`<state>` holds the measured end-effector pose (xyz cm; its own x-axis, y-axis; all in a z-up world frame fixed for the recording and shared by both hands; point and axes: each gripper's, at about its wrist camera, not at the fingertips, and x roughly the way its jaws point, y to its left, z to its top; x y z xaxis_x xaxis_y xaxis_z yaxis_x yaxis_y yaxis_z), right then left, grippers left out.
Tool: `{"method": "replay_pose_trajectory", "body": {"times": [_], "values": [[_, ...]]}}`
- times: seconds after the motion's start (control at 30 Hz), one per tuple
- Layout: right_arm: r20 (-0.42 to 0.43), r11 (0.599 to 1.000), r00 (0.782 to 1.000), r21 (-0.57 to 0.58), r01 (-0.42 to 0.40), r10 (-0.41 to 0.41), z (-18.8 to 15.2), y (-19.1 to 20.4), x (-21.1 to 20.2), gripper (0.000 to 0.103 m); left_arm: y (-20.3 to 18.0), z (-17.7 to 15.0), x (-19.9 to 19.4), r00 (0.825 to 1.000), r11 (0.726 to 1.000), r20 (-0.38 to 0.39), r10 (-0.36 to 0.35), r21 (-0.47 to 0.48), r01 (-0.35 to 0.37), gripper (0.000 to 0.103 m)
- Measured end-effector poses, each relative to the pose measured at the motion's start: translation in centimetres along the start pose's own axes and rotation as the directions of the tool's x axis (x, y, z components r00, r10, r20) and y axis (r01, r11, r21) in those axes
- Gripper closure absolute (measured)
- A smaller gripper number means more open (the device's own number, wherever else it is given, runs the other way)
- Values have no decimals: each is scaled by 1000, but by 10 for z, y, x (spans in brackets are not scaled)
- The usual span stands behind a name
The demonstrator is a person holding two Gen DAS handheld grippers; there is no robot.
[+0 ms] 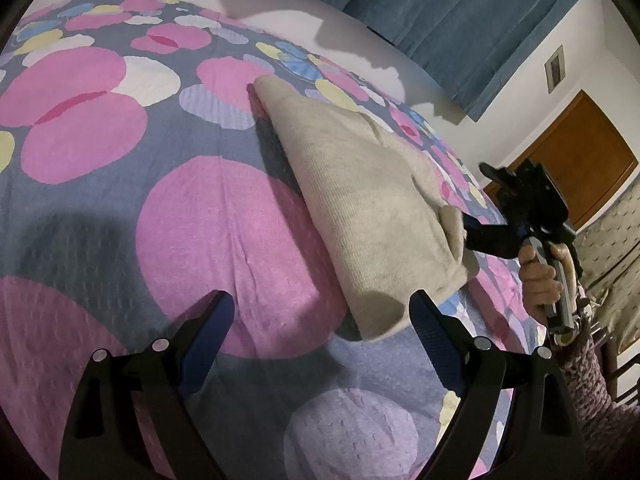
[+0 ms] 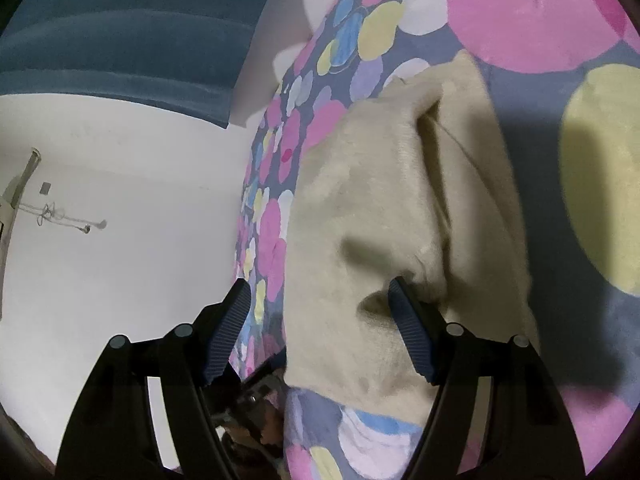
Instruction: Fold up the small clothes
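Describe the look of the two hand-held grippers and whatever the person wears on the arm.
Both the left hand-held gripper and the right hand-held gripper have black angular frames with round silver rivets and dark blue ribbed pads. The left view shows a grey handle and a mottled purplish knit sleeve.

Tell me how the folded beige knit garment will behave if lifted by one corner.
The beige knit garment probably flops and unfolds: its layers lie loose, nothing pinning them. It looks soft and light, sagging at the edge by the right gripper. Its fuzzy ribbed surface should grip the pads, not slip.
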<state>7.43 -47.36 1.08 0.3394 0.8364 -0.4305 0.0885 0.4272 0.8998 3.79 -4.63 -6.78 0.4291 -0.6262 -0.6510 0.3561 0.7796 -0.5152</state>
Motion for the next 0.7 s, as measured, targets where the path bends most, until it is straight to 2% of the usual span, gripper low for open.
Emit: {"method": "replay_pose_trajectory", "body": {"times": [0.23, 0.37, 0.53, 0.7], "values": [[-41, 994, 993, -27, 110, -111, -6, -2, -9, 32, 0, 0, 0, 1000, 1000, 0, 1, 1, -1, 15], [-47, 992, 991, -12, 125, -126, -12, -10, -12, 32, 1, 0, 0, 1000, 1000, 1, 0, 1, 0, 15], [-18, 991, 991, 41, 130, -129, -20, -19, -24, 32, 1, 0, 0, 1000, 1000, 0, 0, 0, 0, 15], [-35, 991, 992, 57, 122, -120, -23, -23, -14, 32, 1, 0, 0, 1000, 1000, 0, 0, 0, 0, 15]]}}
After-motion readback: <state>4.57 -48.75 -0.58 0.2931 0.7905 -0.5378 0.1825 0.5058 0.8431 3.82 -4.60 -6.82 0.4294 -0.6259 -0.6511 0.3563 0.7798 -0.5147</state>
